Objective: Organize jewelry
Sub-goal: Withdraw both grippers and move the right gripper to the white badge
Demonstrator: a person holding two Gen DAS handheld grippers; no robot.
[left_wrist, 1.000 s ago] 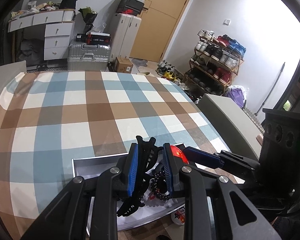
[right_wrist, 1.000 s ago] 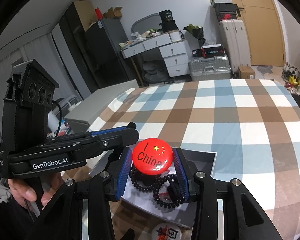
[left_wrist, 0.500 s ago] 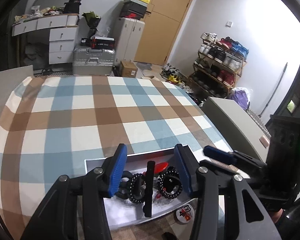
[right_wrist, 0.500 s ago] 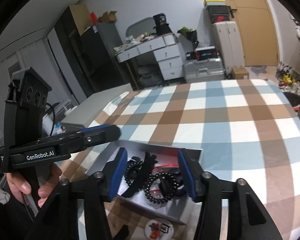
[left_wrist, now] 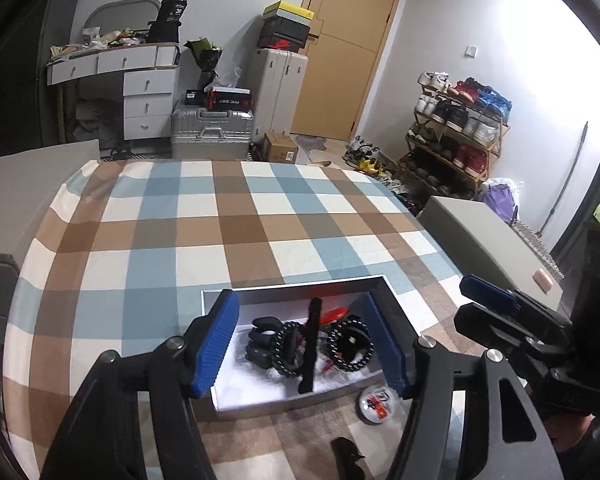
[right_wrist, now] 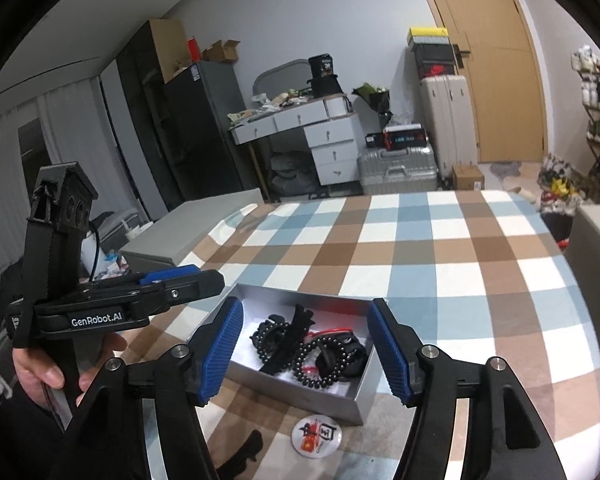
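- Left gripper (left_wrist: 308,346) and right gripper (right_wrist: 306,354): jaws apart, just opened, nothing clamped; both hover above the box (right_wrist: 354,400).
- Bead bracelets (right_wrist: 332,360) and hair clip (left_wrist: 310,350) lie tangled inside the box; a later pick risks dragging neighbours out.
- Round badge (right_wrist: 317,435) and a dark clip (right_wrist: 242,454) lie outside on the checked cloth (left_wrist: 220,232); a flat badge may slip from the pads.

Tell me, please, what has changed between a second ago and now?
The left gripper let go of the black hair clip and the right gripper released the red badge; both now lie in the box. Both jaws have just been opening and stand empty, drawn back. The round badge stayed beside the box.
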